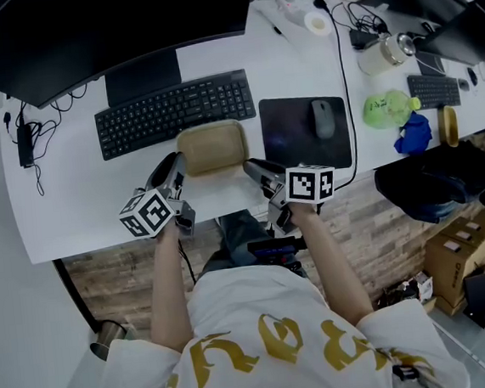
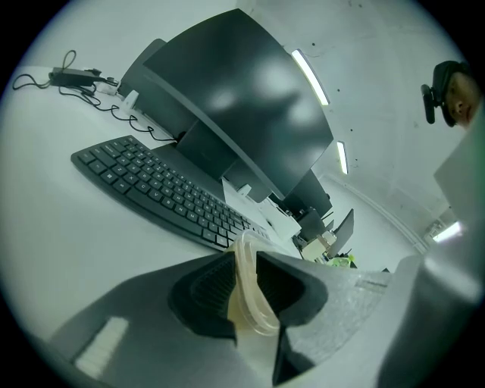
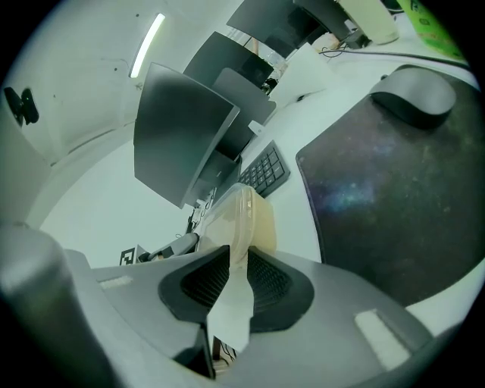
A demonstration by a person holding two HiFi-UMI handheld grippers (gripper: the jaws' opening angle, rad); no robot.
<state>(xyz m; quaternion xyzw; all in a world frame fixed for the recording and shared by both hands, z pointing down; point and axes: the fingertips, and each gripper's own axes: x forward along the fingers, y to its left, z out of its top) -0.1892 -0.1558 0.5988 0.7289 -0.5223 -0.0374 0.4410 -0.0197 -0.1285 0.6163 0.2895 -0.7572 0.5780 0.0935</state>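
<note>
As the head view shows it, a tan lidded box [image 1: 212, 146] lies at the front of the white desk [image 1: 81, 204], just before the keyboard [image 1: 175, 112] and just left of the mouse pad [image 1: 292, 133], on which a mouse [image 1: 324, 119] rests. The left gripper [image 1: 177, 163] meets the box's left end, the right gripper [image 1: 251, 167] its right end. Whether the box rests on the desk or is raised off it cannot be told.

In the left gripper view, the jaws are closed on the thin lip of the box [image 2: 248, 288], which is pinched between the ribbed pads [image 2: 208, 292]. The keyboard and a monitor [image 2: 242, 98] lie beyond.

In the right gripper view, the jaws are likewise clamped on the opposite lip of the box [image 3: 246, 216], with the mouse pad close on the right.

Risk, as judged: each hold is on a narrow, flexible lip only. An uneven pull between the two grippers could bend the lip, spring the lid, or let one end slip free and tip the box. A swing to the right could strike the mouse, and a push forward could strike the keyboard.
</note>
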